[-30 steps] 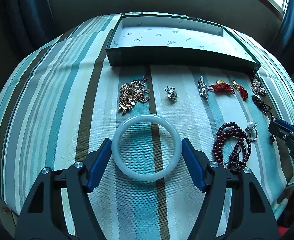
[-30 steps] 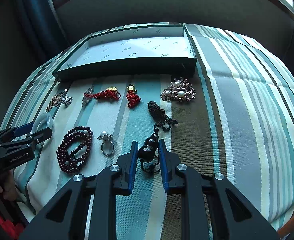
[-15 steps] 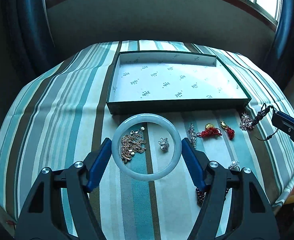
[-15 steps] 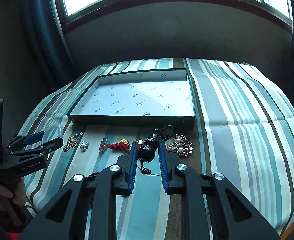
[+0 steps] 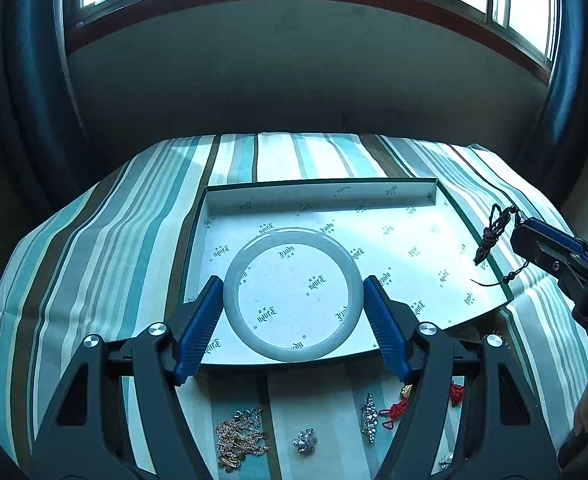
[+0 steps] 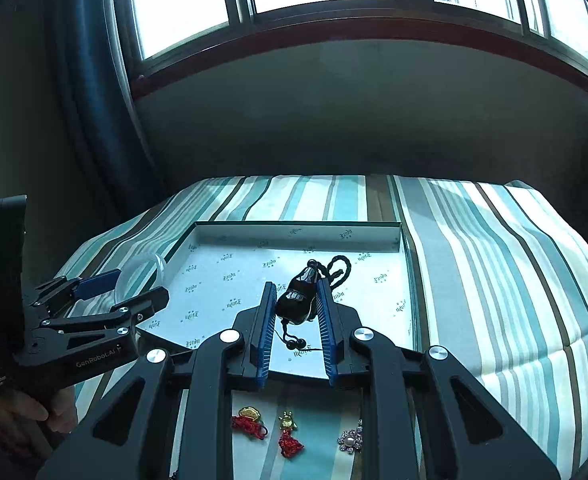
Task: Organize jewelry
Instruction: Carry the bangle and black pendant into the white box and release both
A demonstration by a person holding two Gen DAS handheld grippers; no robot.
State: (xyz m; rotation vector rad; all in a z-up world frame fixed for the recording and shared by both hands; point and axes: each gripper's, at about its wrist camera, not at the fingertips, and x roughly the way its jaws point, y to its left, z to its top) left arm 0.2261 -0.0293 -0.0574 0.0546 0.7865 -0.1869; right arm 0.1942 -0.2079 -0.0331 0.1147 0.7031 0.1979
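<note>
My left gripper [image 5: 293,294] clamps the pale bangle [image 5: 293,240] across its width, ring lying flat above the box [image 5: 321,191] floor. My right gripper [image 6: 295,305] pinches the black pendant [image 6: 297,298], cord trailing, over the box's right part. Both loads hang above the lining; I judge each needs only lowering.

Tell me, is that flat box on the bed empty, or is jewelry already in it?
Empty. The box shows only its printed paper lining; the white bangle and black pendant are held above it, not lying inside.
</note>
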